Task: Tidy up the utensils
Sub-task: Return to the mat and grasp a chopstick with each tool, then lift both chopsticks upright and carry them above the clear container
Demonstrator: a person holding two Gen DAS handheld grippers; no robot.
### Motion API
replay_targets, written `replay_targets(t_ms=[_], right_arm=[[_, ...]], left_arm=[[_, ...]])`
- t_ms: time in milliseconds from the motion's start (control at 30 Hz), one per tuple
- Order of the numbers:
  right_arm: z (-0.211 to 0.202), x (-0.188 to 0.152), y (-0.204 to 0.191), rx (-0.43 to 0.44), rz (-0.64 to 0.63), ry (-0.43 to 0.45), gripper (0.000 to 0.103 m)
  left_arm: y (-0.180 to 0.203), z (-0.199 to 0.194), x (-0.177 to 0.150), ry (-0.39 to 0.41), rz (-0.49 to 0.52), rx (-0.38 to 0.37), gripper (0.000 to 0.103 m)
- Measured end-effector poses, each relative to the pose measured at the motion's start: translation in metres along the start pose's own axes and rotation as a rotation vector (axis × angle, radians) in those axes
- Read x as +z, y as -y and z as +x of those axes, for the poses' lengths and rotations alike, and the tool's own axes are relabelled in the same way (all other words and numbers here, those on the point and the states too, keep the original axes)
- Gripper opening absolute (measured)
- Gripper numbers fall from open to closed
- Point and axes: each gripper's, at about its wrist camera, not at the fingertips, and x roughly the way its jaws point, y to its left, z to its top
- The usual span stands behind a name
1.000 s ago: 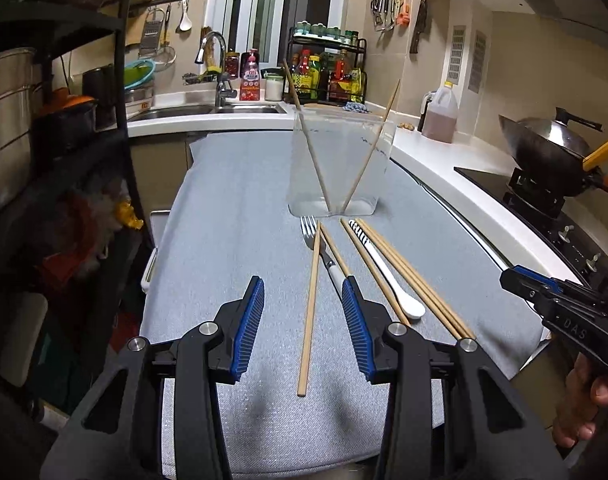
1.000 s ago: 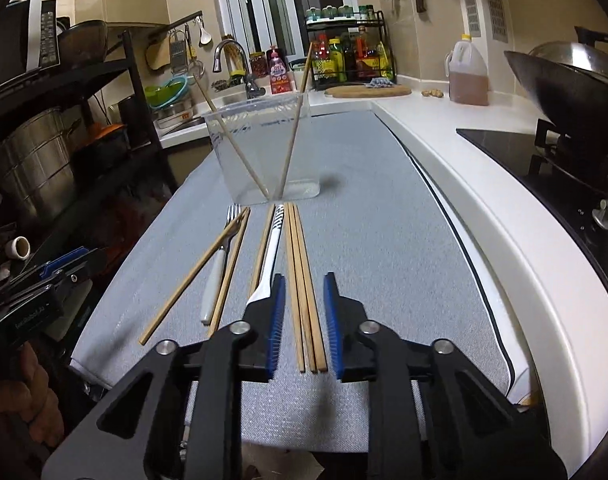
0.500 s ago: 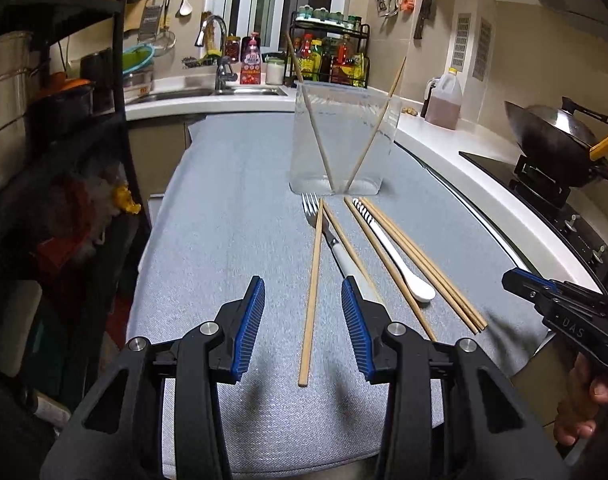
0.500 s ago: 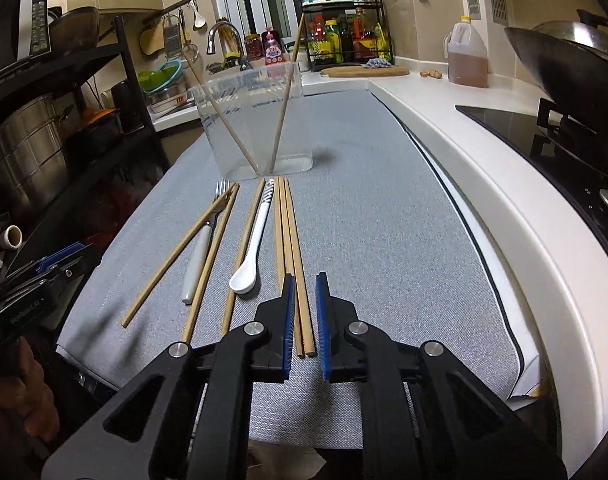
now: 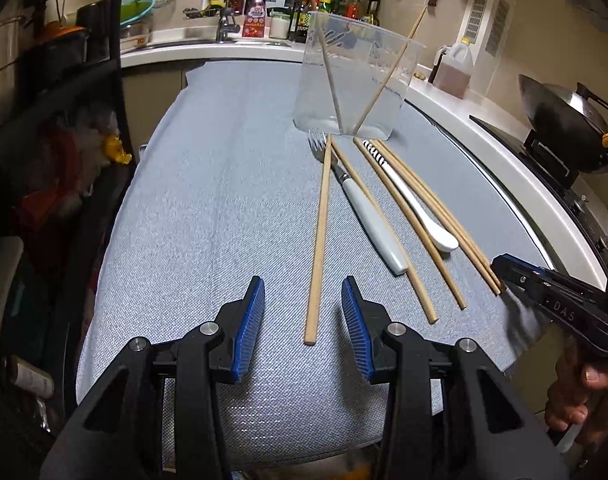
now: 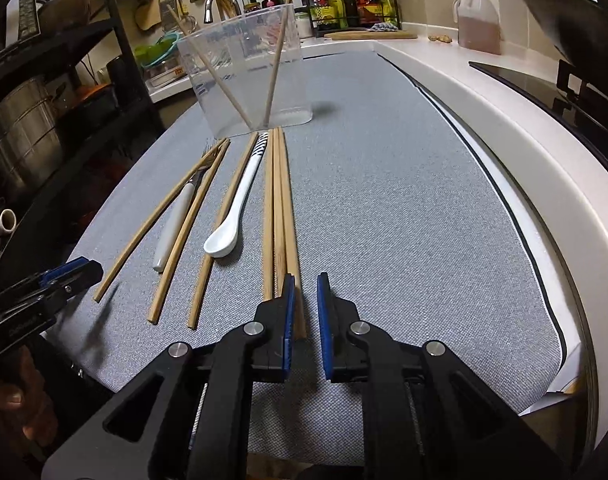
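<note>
Several wooden chopsticks, a white-handled fork (image 5: pixel 367 220) and a white spoon (image 5: pixel 423 216) lie on a grey cloth (image 5: pixel 224 200). Behind them stands a clear plastic container (image 5: pixel 347 80) with two chopsticks leaning inside. My left gripper (image 5: pixel 302 284) is open low over the cloth. The near end of the leftmost chopstick (image 5: pixel 319 232) lies between its jaws, untouched. My right gripper (image 6: pixel 305 280) is open by only a narrow gap. The near end of the rightmost chopstick (image 6: pixel 290 232) runs into that gap beside the left pad. The spoon (image 6: pixel 232 216) and fork (image 6: pixel 176 220) lie to its left.
A black shelf rack (image 5: pixel 64 80) with pots stands left of the cloth. A white counter (image 6: pixel 503 128) curves along the right, with a wok (image 5: pixel 563 112) on the stove and an oil jug (image 6: pixel 477 20). A sink tap (image 5: pixel 220 0) stands at the back. A hand (image 5: pixel 575 392) holds the right gripper.
Both grippers have sunk toward the cloth and tipped further down. The right jaws have narrowed a little and now straddle a chopstick end. The utensils have not moved.
</note>
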Motion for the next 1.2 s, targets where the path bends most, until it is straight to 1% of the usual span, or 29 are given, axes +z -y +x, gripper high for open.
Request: replay_targets(t_ms=[133,267,300,333,367,433,500,533,600,767,1200], right_arm=[[0.001,-0.004,-0.005,0.000,-0.021,-0.011,0.013],[0.003,-0.003,-0.009,-0.032,-0.062,-0.003,0.013],[0.003,-0.004,-0.009,-0.035,-0.063,-0.003,0.013],[0.003,-0.004,-0.009,-0.037,-0.061,-0.002,0.011],[0.003,-0.004,-0.007,-0.041,-0.060,0.000,0.010],[0.002,-0.005,-0.007,-0.050,-0.064,0.003,0.007],[0.001,-0.006,-0.005,-0.065,-0.058,0.010,0.007],[-0.001,-0.007,-0.003,-0.079,-0.046,0.014,0.007],[-0.004,-0.008,0.001,-0.084,-0.019,0.012,0.006],[-0.010,-0.012,0.007,-0.126,-0.006,0.004,0.007],[-0.012,-0.017,0.013,-0.121,-0.001,0.027,0.009]], left_arm=[[0.000,0.006,-0.002,-0.022,-0.001,0.003,0.040],[0.007,0.008,-0.004,-0.014,0.038,0.032,0.039],[0.007,0.008,-0.004,-0.012,0.042,0.043,0.035],[0.009,0.008,-0.004,-0.009,0.050,0.059,0.034],[0.009,0.008,-0.004,-0.008,0.057,0.064,0.033],[0.012,0.009,-0.004,-0.007,0.068,0.070,0.026],[0.012,0.008,-0.005,-0.004,0.072,0.078,0.023],[0.012,0.008,-0.005,-0.003,0.074,0.080,0.016],[0.011,0.008,-0.005,-0.004,0.072,0.076,0.009],[0.011,0.006,-0.006,-0.007,0.067,0.063,0.008],[0.017,0.009,-0.007,0.003,0.068,0.065,0.008]])
